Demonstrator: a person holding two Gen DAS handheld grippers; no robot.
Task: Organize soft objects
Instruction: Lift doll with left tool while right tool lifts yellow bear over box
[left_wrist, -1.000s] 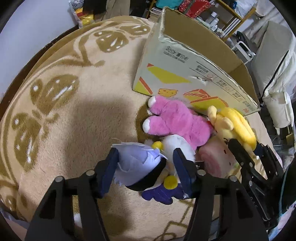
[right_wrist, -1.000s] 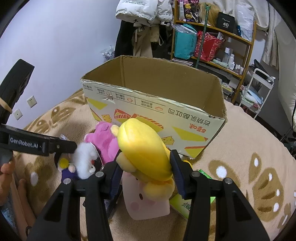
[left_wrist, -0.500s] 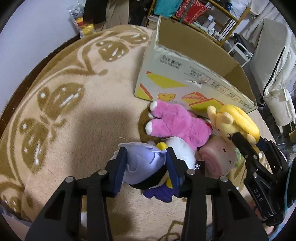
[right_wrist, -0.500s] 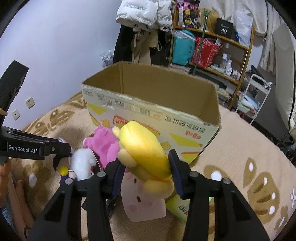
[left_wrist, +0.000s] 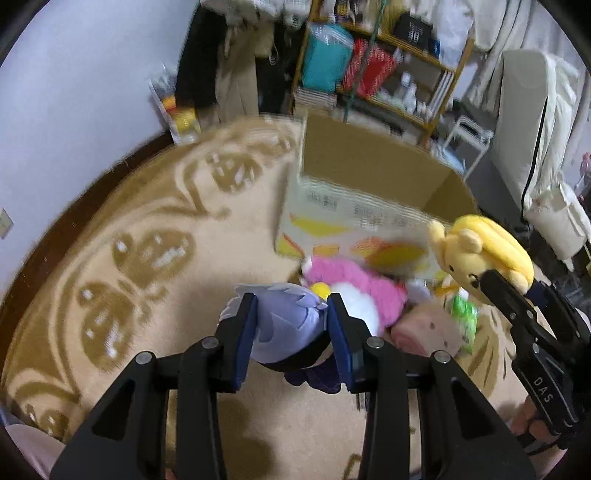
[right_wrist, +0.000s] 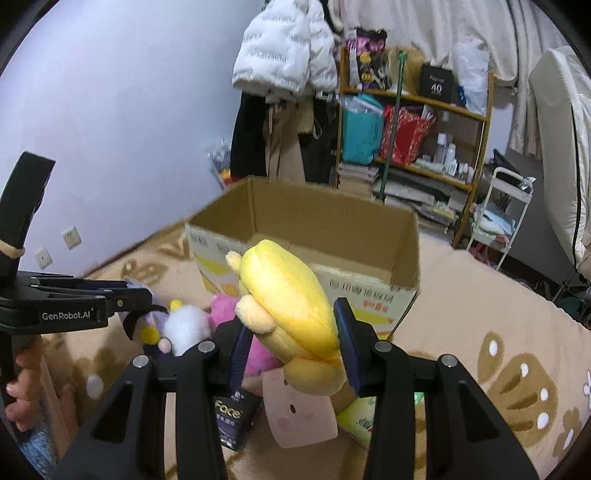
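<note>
My left gripper is shut on a purple and white plush doll and holds it lifted over the beige blanket. The doll also shows in the right wrist view. My right gripper is shut on a yellow plush toy, raised in front of the open cardboard box. The yellow toy and the box also show in the left wrist view. A pink plush and a pale pink roll plush lie on the blanket by the box.
A dark "Face" package and a green packet lie beside the plushes. The patterned blanket covers the bed. A shelf unit and a white cart stand behind the box.
Both grippers have risen with their toys and tilted up toward the box. The left jaws closed tighter on the purple doll, which has come off the blanket.
</note>
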